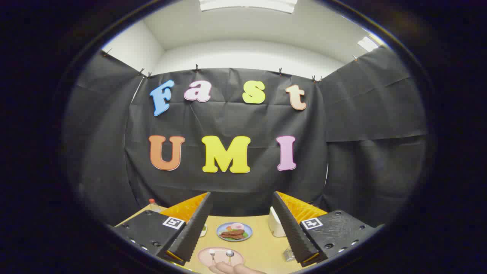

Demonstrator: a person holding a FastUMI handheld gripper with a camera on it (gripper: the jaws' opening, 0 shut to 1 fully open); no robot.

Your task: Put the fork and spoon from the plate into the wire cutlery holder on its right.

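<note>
Tool (241, 224) fingers spread wide; wire holder (288, 254) half hidden behind one.

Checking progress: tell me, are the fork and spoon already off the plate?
No. The fork and spoon lie on the pink plate, between the open tongs.

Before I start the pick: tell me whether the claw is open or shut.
Open. The claw has its fingers spread wide apart, with the pink plate showing between them, nothing gripped.
</note>
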